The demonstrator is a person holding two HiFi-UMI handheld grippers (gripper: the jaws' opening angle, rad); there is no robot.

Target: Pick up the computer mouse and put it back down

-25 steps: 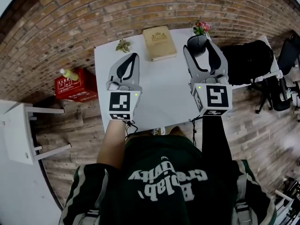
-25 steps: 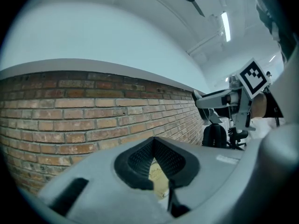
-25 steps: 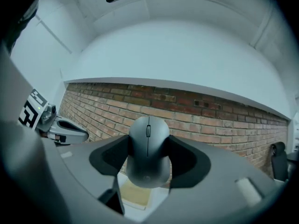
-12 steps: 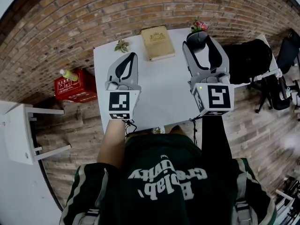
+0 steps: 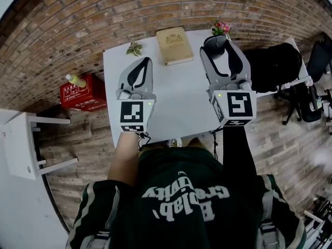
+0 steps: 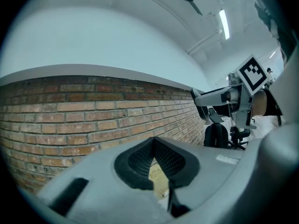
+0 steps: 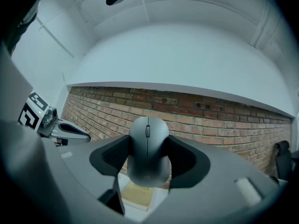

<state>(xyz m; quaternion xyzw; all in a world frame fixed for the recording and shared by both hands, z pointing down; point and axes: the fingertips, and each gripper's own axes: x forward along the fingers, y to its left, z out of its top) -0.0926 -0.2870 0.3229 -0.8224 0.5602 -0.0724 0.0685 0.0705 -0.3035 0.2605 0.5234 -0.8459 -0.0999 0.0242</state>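
Right tongs point(image 7: 148, 157) grip the computer mouse point(image 7: 148, 141), centre frame — left tongs point(image 6: 156, 161) clenched, empty, over the tabletop point(image 5: 176, 97).

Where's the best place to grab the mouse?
By its two long sides, near the middle, coming from its back end. The mouse is rounded on top but narrow across, so the jaws fit on either side. The right gripper holds it that way, with the wheel end pointing away.
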